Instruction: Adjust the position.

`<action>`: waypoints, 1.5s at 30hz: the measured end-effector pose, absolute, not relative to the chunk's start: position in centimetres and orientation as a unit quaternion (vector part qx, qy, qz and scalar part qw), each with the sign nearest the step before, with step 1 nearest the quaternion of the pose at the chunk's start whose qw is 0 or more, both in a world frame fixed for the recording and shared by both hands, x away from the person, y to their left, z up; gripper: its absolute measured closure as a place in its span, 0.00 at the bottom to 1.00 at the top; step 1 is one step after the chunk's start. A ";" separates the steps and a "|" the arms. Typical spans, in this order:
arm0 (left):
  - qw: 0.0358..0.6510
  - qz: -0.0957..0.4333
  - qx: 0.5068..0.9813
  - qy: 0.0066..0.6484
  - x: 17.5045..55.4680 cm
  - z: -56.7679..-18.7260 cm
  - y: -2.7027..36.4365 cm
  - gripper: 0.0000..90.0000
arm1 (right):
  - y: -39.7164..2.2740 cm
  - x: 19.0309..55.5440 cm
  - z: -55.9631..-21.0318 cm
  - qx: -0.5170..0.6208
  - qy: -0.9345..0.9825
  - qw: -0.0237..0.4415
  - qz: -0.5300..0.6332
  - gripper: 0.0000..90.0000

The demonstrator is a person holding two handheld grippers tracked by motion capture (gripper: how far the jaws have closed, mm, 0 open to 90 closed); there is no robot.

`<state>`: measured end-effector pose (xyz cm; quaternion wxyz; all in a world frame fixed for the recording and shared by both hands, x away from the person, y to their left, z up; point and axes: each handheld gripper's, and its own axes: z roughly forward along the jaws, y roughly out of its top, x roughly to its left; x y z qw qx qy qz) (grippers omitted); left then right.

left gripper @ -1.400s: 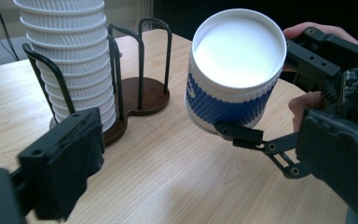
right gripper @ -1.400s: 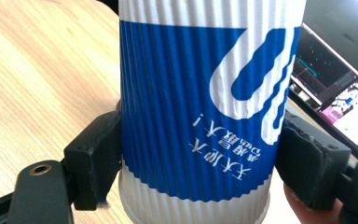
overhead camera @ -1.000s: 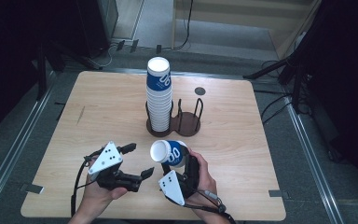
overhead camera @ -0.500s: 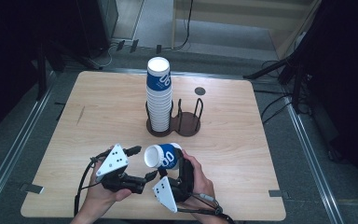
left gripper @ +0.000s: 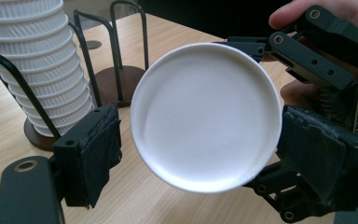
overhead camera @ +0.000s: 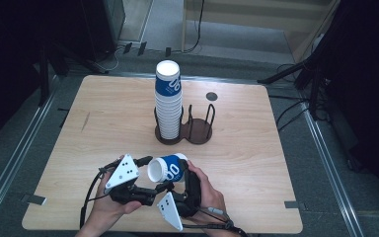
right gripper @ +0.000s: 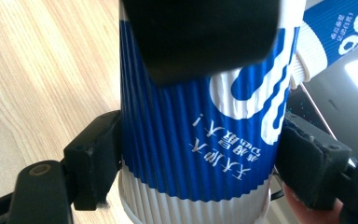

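One blue-and-white paper cup lies on its side at the lower middle of the high view, clamped around its ribbed wall by the right gripper. The left gripper has just been closing; its jaws flank the cup's rim with a narrow gap. One cup stack fills one ring of the two-ring holder at centre.
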<state>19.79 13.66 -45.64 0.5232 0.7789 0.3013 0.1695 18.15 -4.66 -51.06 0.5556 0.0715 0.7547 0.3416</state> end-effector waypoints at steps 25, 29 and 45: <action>0.525 0.164 0.780 0.297 19.8 -45.7 13.6 0.30 | -4.4 17.9 -51.4 0.043 0.754 0.564 0.333 0.23; 0.525 0.162 0.781 0.297 19.8 -45.7 13.6 0.30 | -4.5 18.0 -51.4 0.039 0.754 0.565 0.332 0.23; 0.533 0.170 0.771 0.305 20.0 -45.6 13.5 0.32 | -4.9 17.8 -50.8 0.065 0.765 0.539 0.346 0.09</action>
